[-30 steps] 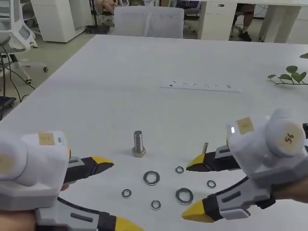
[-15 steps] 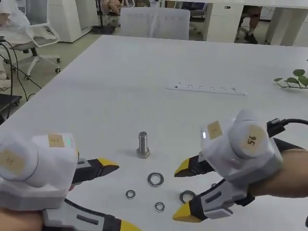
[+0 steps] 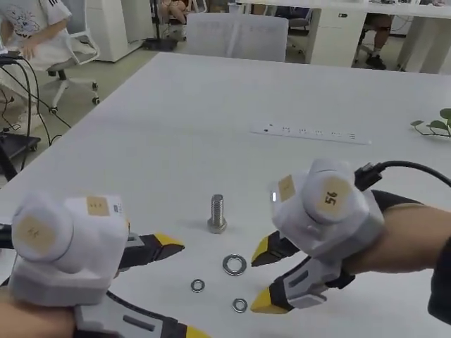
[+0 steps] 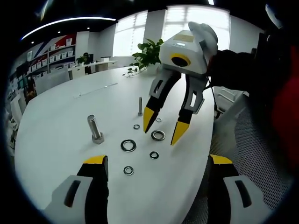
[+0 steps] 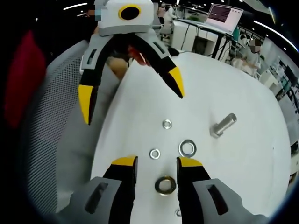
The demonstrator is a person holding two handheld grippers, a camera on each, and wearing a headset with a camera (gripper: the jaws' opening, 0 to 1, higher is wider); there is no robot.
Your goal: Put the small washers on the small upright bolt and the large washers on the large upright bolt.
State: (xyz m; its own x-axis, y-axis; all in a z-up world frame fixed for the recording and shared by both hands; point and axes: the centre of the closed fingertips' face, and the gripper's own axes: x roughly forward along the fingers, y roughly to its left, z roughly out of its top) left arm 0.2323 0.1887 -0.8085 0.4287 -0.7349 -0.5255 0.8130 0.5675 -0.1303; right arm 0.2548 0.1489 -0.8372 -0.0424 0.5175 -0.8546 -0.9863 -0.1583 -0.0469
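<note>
Two large flat steel washers [image 4: 128, 145]: both lie flat on the white table [image 3: 183, 141]; one sits low in the centre of my right gripper view, between my right jaws.
Right gripper [image 5: 156, 163]: jaws apart, one on either side of that washer, gripping nothing.
Left gripper [image 4: 156, 161]: jaws spread wide and empty, at the bottom of my left gripper view.
Large upright hex-head steel bolt [image 3: 217, 213]: centre of the head view, apart from the washers.
Small thin upright bolt [image 4: 140, 106]: upper centre of my left gripper view.
Small steel washers [image 4: 154, 155]: scattered flat near the large ones.
</note>
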